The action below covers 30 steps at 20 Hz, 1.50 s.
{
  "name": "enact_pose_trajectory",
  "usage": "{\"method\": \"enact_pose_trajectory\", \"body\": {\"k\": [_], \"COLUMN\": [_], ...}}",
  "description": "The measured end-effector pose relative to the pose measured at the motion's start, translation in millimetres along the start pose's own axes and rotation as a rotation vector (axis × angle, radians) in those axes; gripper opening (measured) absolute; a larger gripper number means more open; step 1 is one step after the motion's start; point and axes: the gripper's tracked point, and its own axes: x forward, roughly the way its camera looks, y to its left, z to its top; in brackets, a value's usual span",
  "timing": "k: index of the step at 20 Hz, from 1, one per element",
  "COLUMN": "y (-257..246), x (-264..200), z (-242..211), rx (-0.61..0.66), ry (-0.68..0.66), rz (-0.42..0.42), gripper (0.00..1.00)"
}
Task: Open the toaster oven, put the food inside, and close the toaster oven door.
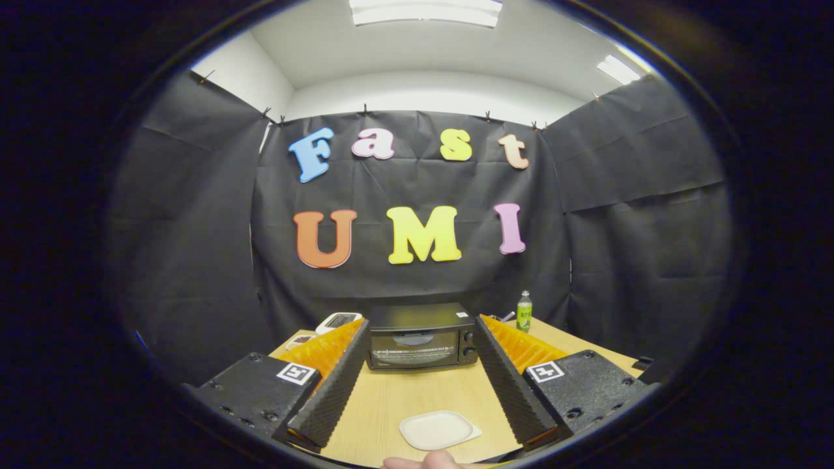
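A: 2 fingers of the tongs (420, 345) are spread wide apart, with nothing pinched between them. Where is the toaster oven?

B: Straight ahead, at the far end of the wooden tabletop (417, 397). The toaster oven (420, 335) sits just beyond the fingertips (355, 329), framed in the gap between them, its glass door facing the tongs and shut. 2 knobs show on its right side.

A: And the food?

B: I cannot tell. 1 small white plate (438, 430) lies on the tabletop between the fingers, close to their base and well short of the oven. It looks bare from here; nothing on it stands out.

A: Is the plate touching either finger?

B: No, it lies apart from both, nearer the right one.

A: Anything else on the tabletop?

B: 1 green bottle (524, 311) stands upright behind the right finger, to the right of the oven and apart from it. Behind the left finger, 1 white device (339, 321) with a dark screen lies near the oven's left side, and a smaller flat thing (300, 340) sits beside that. A fingertip of the person's hand (423, 461) shows just below the plate.
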Motion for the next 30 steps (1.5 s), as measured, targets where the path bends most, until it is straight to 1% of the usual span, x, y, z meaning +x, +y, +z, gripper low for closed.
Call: {"method": "enact_pose_trajectory", "body": {"k": [5, 9, 12, 19, 22, 26, 30], "y": [12.7, 22.3, 18.3, 21.0, 20.9, 18.4, 18.8], "x": [4.9, 2.5, 2.3, 6.8, 8.5, 10.6, 15.0], "z": [-4.1, 3.5, -1.6, -6.8, -7.5, -9.5, -14.4], "rx": [-0.04, -0.009, 0.004, 0.035, 0.03, -0.009, 0.009], "ry": [0.003, -0.035, -0.016, 0.009, 0.004, -0.005, 0.015], "rz": [-0.001, 0.044, 0.033, 0.054, 0.052, 0.038, 0.043], "gripper": [1.0, 1.0, 1.0, 1.0, 1.0, 1.0, 1.0]}}
